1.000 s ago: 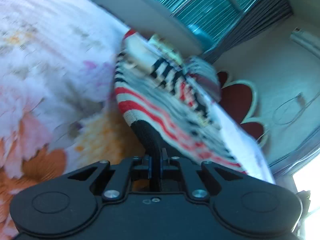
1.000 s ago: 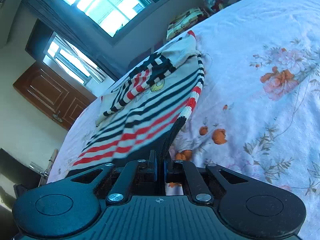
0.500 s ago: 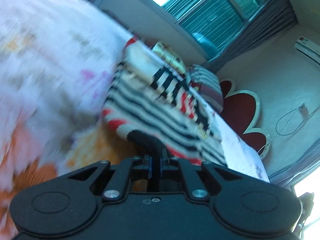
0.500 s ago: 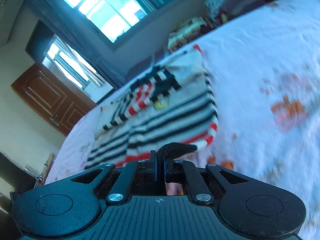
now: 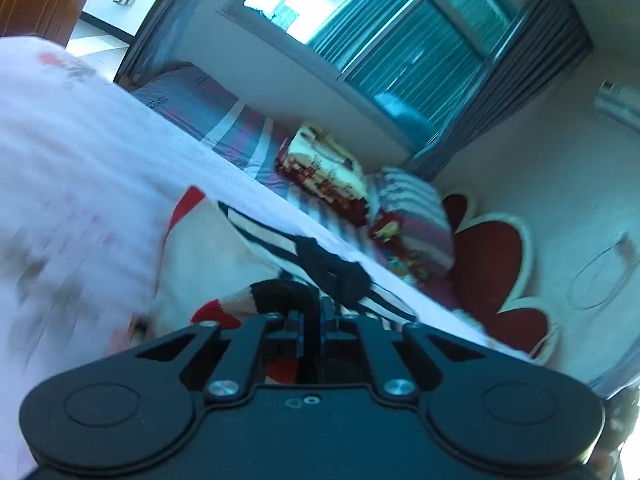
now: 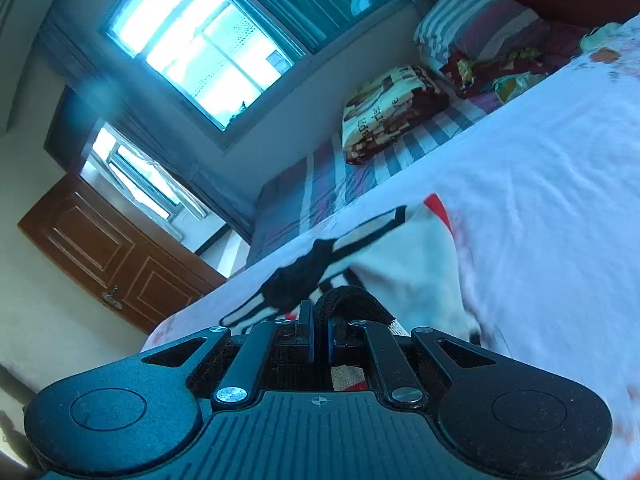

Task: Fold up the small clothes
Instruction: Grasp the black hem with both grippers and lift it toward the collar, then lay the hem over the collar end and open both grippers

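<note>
Since the hem came forward over the sweater (image 5: 224, 252), the fold is nearly laid. Left gripper (image 5: 313, 312) and right gripper (image 6: 319, 334) both stay clamped on the black hem.

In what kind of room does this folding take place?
Most likely a home bedroom. The striped garment lies on a bed with a floral sheet, pillows and a folded blanket sit near a red headboard, and a curtained window is behind.
</note>
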Available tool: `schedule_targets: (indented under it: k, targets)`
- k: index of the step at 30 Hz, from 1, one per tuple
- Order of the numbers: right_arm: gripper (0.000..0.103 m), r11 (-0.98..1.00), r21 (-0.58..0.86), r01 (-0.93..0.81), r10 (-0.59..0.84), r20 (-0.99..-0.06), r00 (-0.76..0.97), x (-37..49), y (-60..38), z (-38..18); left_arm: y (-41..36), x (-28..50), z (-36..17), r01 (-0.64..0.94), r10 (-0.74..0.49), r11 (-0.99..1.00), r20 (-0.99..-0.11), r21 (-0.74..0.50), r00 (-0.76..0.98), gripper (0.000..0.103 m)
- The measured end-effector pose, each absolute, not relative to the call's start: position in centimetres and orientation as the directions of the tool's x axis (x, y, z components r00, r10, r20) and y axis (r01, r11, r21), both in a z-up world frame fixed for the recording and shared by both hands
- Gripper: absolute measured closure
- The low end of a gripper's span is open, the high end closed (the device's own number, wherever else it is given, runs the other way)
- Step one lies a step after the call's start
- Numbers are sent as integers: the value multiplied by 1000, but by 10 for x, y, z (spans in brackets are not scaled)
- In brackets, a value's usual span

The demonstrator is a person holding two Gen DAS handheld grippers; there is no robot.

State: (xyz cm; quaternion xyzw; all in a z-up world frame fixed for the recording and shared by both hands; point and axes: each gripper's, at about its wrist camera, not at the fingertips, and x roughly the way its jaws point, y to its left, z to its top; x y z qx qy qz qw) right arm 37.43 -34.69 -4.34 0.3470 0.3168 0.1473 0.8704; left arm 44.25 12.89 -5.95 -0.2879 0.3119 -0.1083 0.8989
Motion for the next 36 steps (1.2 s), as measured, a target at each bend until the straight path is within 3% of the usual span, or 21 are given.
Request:
schedule_targets:
  k: [6, 9, 11, 12, 13, 14, 15, 20, 24, 27, 29, 32, 36]
  targets:
    - [98, 715, 698, -24, 510, -498, 702, 488, -345, -98, 123, 536, -98, -56, -322, 856, -616, -513, 719, 97]
    - [95, 748, 664, -23, 482, -519, 706, 522, -339, -123, 130, 558, -120, -61, -326, 845, -602, -532, 729, 79]
    - [83, 769, 639, -30, 468, -530, 707, 532, -338, -135, 133, 558, -126, -47, -299, 860, -577, -507, 760, 51]
    - [71, 789, 613, -46, 450, -525, 722, 530, -336, -136, 133, 554, -125, -28, -293, 866, -552, -499, 781, 47]
    - [46, 802, 595, -61, 431, -505, 748, 526, -336, -136, 132, 551, -124, -27, -266, 881, -541, -472, 798, 31]
    - [34, 799, 597, -72, 421, -469, 776, 522, -339, -136, 131, 547, -121, -27, -238, 896, -532, -443, 813, 19]
    - [30, 796, 601, -71, 407, -445, 798, 518, -343, -137, 129, 545, -121, -8, -236, 906, -519, -424, 821, 19]
    - [30, 837, 533, -121, 410, -465, 785, 525, -337, -133, 112, 561, -116, 82, -235, 957, -579, -278, 781, 37]
    - [30, 930, 328, -168, 337, -570, 749, 531, -298, -139, 91, 574, -119, 134, -207, 978, -631, -163, 747, 40]
    - [32, 943, 272, -191, 321, -598, 734, 529, -281, -153, 85, 567, -114, 193, -258, 966, -573, -172, 778, 36]
    - [33, 948, 245, -202, 312, -601, 736, 525, -274, -160, 85, 563, -117, 187, -267, 962, -547, -199, 794, 27]
    - [42, 949, 245, -200, 310, -603, 735, 525, -276, -164, 88, 556, -122, 206, -302, 950, -522, -235, 798, 19]
    - [55, 951, 238, -197, 305, -609, 732, 527, -279, -165, 86, 568, -129, 162, -268, 960, -574, -229, 774, 25]
